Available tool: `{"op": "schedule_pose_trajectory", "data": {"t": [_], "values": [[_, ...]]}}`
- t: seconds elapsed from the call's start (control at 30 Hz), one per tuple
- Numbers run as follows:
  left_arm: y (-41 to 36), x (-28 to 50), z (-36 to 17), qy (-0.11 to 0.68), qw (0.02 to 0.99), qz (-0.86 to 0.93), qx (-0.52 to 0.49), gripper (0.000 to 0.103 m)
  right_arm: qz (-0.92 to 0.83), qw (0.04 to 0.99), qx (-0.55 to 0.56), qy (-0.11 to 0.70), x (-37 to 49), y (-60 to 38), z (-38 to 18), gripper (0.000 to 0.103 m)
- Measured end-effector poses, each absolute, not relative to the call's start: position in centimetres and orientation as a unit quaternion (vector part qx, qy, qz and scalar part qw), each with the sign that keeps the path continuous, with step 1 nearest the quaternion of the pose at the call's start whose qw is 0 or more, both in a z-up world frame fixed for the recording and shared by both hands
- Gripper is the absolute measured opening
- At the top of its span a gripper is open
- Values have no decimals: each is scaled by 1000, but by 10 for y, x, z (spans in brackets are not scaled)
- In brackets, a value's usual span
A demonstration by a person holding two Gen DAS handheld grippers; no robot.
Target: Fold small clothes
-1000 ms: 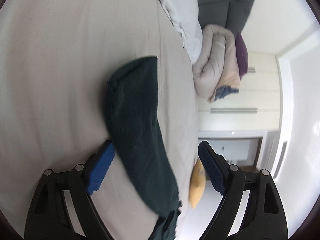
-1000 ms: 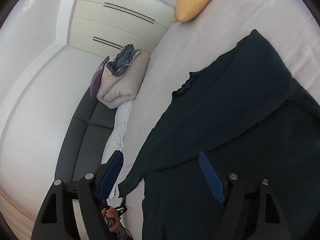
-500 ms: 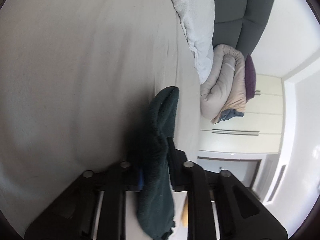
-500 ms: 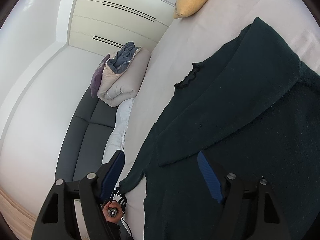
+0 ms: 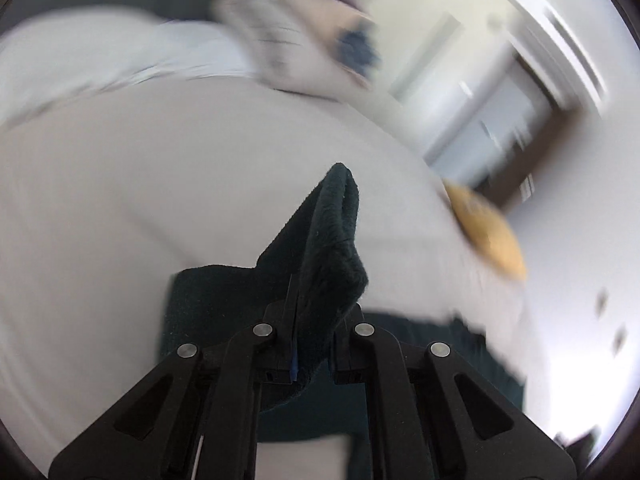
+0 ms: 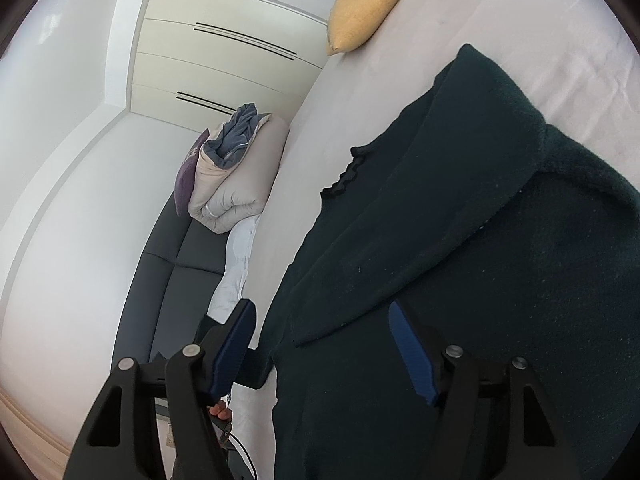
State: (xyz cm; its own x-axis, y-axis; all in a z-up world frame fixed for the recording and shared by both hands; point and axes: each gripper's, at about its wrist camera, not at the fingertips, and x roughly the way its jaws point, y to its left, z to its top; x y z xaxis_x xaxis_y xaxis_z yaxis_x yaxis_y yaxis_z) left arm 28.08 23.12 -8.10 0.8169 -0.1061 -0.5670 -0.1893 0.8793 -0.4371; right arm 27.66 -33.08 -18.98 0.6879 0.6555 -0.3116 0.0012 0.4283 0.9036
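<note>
A dark green knit garment (image 6: 460, 272) lies on the pale bed sheet (image 6: 500, 20), one part folded over the body with a frilled edge showing. My right gripper (image 6: 324, 344) is open just above its near edge, with blue pads (image 6: 412, 356) on either side of the fold. In the blurred left wrist view, my left gripper (image 5: 308, 320) is shut on a sleeve end of the garment (image 5: 328, 248), which sticks up between the fingers above the sheet (image 5: 120, 200).
A yellow cushion (image 6: 368, 4) lies at the far end of the bed, also in the left wrist view (image 5: 488, 236). A rolled beige duvet (image 6: 236, 176) and white bedding lie against a dark grey headboard (image 6: 168, 280). White wardrobe doors stand behind.
My left gripper closed on the sleeve end and has lifted and swung it, so its view turned sharply. My right gripper moved slightly closer over the garment, still open.
</note>
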Motion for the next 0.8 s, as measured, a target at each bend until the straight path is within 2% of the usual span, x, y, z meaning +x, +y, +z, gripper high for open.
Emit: {"op": "schedule_pose_trajectory", "data": {"t": [0.13, 0.23, 0.43, 0.7, 0.77, 0.8], "values": [[96, 294, -87, 339, 937, -42, -74, 8, 216, 771, 489, 346, 284, -330, -194, 73], [32, 290, -115, 361, 931, -58, 11, 8, 233, 768, 476, 360, 299, -318, -190, 73], [14, 274, -148, 362, 929, -58, 53, 8, 294, 737, 449, 411, 353, -257, -183, 73], [5, 267, -152, 340, 933, -52, 109, 8, 342, 666, 467, 470, 417, -186, -199, 68], [2, 263, -154, 338, 933, -54, 116, 8, 341, 656, 473, 478, 427, -179, -203, 65], [2, 263, -154, 337, 933, -53, 118, 8, 335, 656, 470, 485, 432, -175, -204, 59]]}}
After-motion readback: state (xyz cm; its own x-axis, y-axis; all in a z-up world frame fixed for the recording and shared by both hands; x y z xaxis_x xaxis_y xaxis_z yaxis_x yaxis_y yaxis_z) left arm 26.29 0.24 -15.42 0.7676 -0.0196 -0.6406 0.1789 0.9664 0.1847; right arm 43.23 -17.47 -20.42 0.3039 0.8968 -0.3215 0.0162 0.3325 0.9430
